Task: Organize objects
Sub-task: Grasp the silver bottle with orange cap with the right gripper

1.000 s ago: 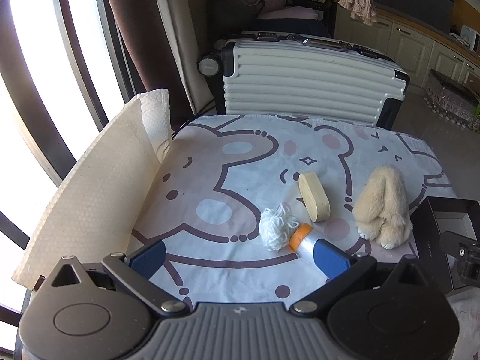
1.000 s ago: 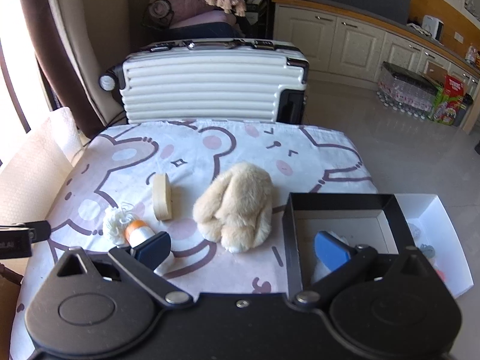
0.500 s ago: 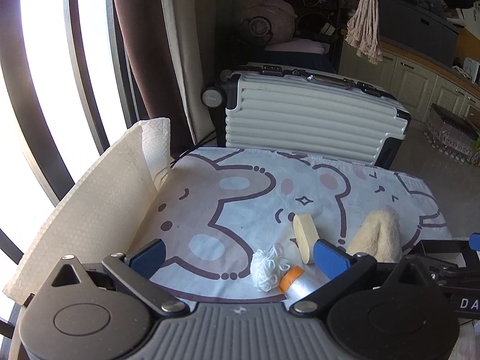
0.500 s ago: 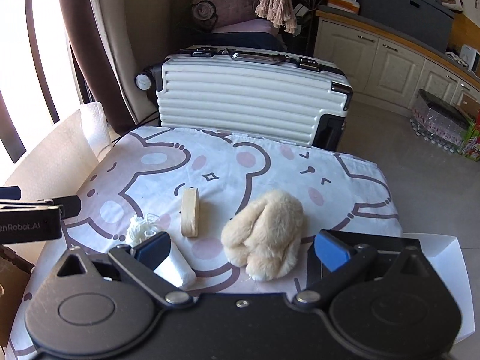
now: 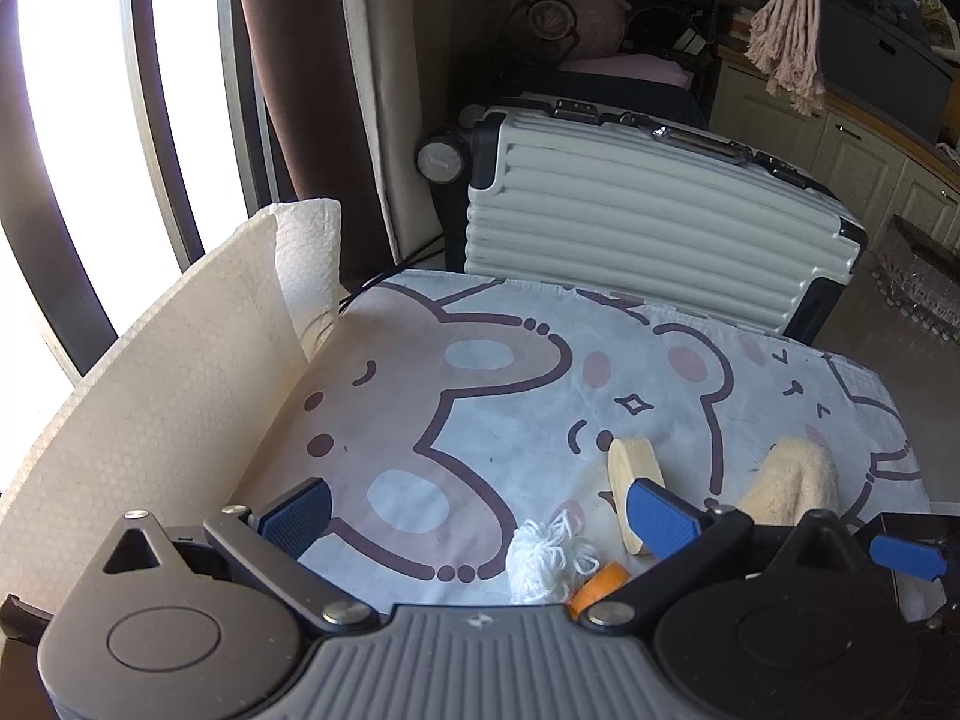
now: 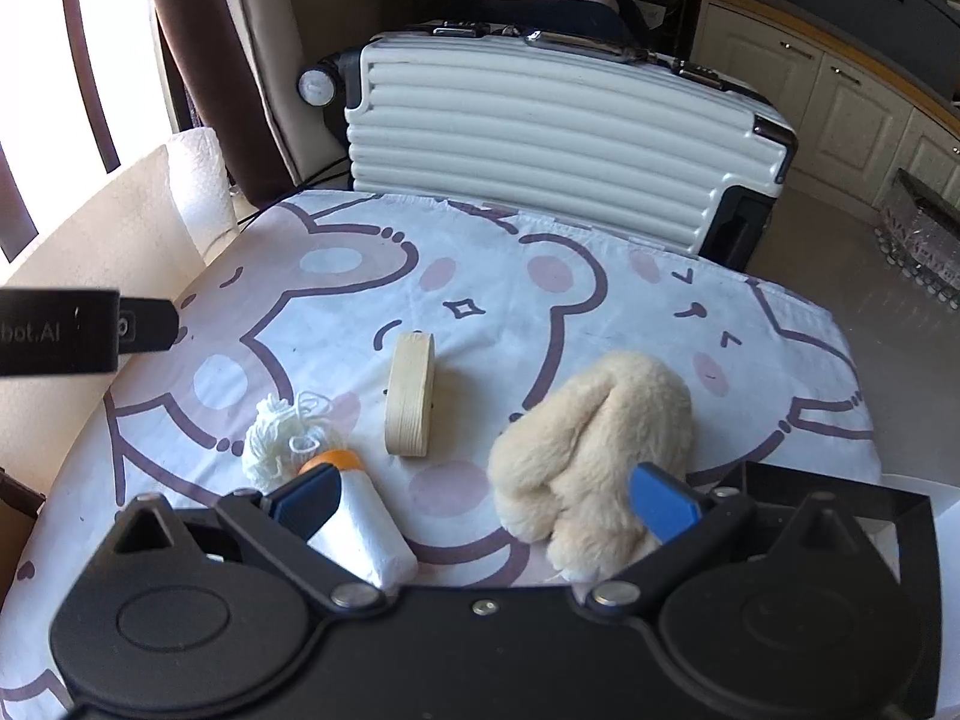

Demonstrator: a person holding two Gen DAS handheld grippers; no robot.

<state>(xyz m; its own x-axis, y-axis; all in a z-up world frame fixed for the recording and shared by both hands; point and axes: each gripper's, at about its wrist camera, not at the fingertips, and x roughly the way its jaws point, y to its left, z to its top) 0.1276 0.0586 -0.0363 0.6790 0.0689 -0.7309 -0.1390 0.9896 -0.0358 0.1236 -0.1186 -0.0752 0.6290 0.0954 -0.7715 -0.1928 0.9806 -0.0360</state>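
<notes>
Both tongs hang over the near edge of the cloth-covered table (image 6: 540, 252), and both are spread wide with nothing between their blue pads. The left gripper (image 5: 477, 516) looks across the bear-print cloth; a small tangle of white yarn (image 5: 549, 558) lies just ahead of its right finger, with the orange cap of a white tube (image 5: 600, 585) peeking out beside it. A pale wooden oval piece (image 5: 633, 468) stands on edge right behind that same finger's pad.

The right gripper (image 6: 483, 498) sits lower and nearer the objects. The white tube (image 6: 366, 534) lies just inside its left finger, the yarn (image 6: 288, 438) a little beyond, and the wooden oval piece (image 6: 411, 396) farther ahead between the fingers. A cream plush toy (image 6: 591, 444) lies against the inner side of its right finger. A black box (image 6: 840, 489) sits to the right of it. A white suitcase (image 6: 558, 138) stands past the table's far edge.
</notes>
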